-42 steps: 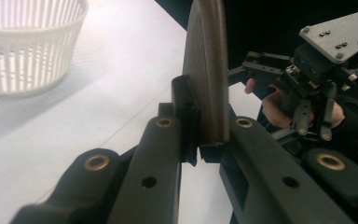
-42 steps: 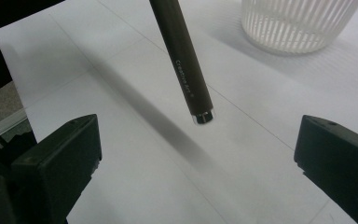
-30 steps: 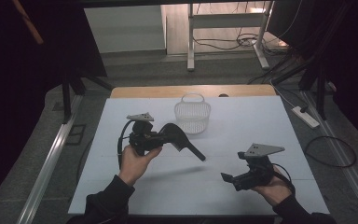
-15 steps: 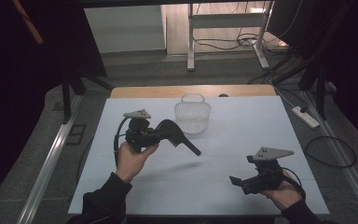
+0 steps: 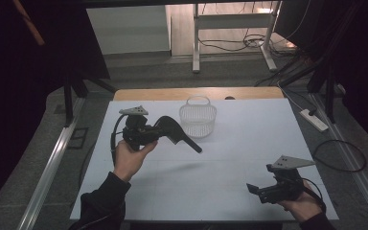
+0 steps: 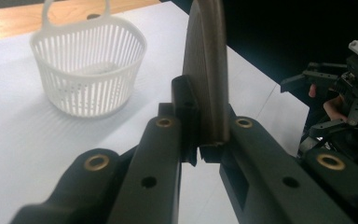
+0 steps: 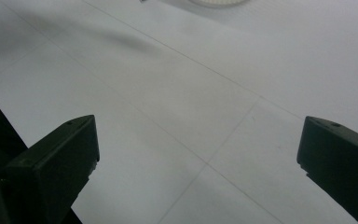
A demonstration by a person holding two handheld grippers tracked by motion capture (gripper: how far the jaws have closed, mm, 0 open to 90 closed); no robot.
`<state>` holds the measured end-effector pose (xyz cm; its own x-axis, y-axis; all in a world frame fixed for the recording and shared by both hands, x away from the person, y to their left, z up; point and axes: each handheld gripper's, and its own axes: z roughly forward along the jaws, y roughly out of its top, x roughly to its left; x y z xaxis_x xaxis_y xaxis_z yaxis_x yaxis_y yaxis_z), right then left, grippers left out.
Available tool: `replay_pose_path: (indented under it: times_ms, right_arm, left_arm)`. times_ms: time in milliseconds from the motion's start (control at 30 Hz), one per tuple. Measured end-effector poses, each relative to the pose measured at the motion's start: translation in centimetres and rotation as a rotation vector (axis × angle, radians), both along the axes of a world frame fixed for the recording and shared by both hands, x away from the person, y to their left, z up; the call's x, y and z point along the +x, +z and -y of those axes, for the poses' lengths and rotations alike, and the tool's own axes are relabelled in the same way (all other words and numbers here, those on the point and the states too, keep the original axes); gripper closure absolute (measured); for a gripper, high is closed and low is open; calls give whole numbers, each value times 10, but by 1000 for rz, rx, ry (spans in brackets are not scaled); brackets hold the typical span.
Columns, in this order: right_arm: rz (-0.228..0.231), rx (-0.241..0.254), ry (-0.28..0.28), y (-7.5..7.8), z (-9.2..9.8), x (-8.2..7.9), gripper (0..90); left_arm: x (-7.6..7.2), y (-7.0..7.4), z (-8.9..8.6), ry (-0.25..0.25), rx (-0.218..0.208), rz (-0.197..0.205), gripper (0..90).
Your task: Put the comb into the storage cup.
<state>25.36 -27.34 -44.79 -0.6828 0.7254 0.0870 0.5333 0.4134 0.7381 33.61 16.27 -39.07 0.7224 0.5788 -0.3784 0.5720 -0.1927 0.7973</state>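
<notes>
A dark, curved, handle-like object point(image 5: 175, 133) is held above the tabletop point(image 5: 239, 158), just in front of the white basket point(image 5: 198, 118); its kind cannot be told. It is clamped at one end by the left tongs point(image 6: 199, 140), closed upon it. Its long axis slopes down toward the right. A carry seems in hand; placing into the basket would require lifting and tilting. The right tongs point(image 7: 198, 158) are spread wide, empty, low near the front edge.
</notes>
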Motion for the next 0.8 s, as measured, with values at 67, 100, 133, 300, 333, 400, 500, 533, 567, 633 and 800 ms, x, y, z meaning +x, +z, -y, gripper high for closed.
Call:
replay_pose_path:
  times_ms: [67, 100, 133, 300, 333, 400, 500, 533, 567, 633, 800]
  right_arm:
    - [-4, -4, -8, 0, 3, -2, 0]
    - [-5, -5, -13, -1, 5, -2, 0]
    - [-10, -6, -17, -1, 6, -3, 0]
    - [-9, -23, -40, -1, 12, -8, 0]
    - [-5, -22, -44, -1, 14, -9, 0]
    - [-9, -15, -56, 0, 17, -11, 0]
    - [-12, -15, -66, -1, 21, -13, 0]
    - [-15, -21, -71, -1, 22, -14, 0]
    - [-15, -25, -75, -1, 23, -15, 0]
    - [-16, -35, -83, -1, 26, -17, 0]
    - [-26, -53, -106, -2, 32, -21, 0]
  left_arm:
    - [1, 3, -2, 5, 2, 4, 873]
    - [2, 4, -3, 6, 4, 6, 874]
    - [2, 6, -3, 9, 5, 8, 873]
    - [5, 12, -7, 18, 14, 16, 873]
    - [5, 13, -8, 22, 12, 16, 873]
    - [6, 15, -10, 26, 11, 18, 874]
    - [9, 18, -12, 31, 10, 17, 873]
    - [10, 19, -12, 30, 14, 19, 874]
    - [11, 20, -13, 33, 14, 19, 873]
    - [12, 22, -13, 34, 14, 21, 873]
    - [15, 28, -13, 37, 15, 23, 874]
